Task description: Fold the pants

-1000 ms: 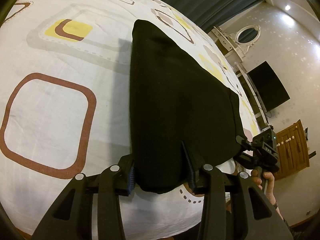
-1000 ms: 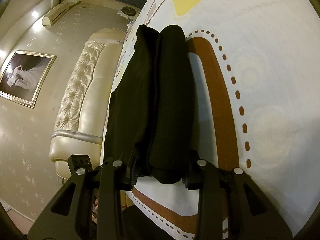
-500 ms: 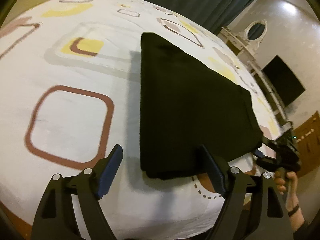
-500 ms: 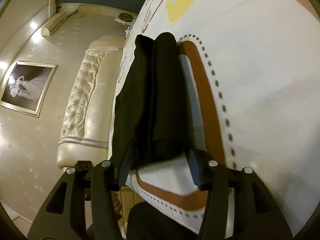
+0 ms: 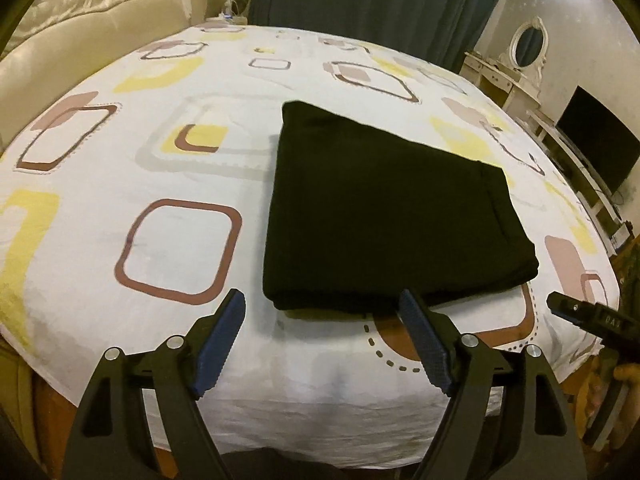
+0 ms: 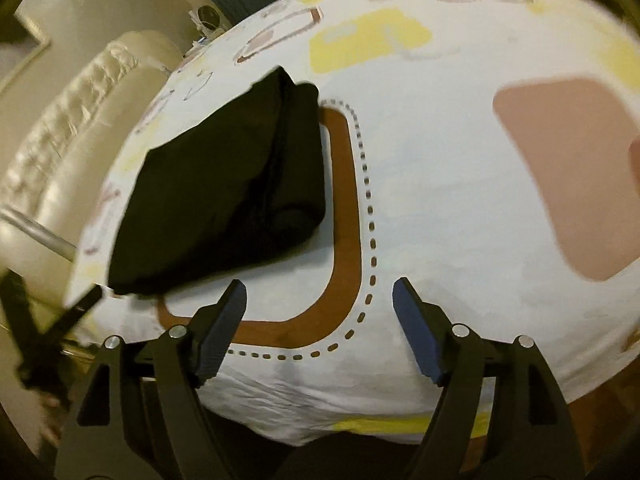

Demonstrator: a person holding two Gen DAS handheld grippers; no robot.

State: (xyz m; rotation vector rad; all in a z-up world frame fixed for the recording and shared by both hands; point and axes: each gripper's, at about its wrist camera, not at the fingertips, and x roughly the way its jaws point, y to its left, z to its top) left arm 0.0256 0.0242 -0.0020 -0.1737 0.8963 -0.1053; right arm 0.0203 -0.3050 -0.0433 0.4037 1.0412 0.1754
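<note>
black pants (image 5: 380, 216) lie folded into a flat, thick, roughly rectangular stack on a bed (image 5: 120, 184) covered with a patterned white sheet, near its front edge. the fold looks finished; at most a little squaring up seems left. the stack's long axis runs from the front edge toward the far side of the bed, and a hem-like seam shows along its right side. the left tool (image 5: 320, 340) hangs wide open just in front of the stack, holding nothing. the right tool (image 6: 320, 324) is also wide open and empty, off its right corner.
</note>
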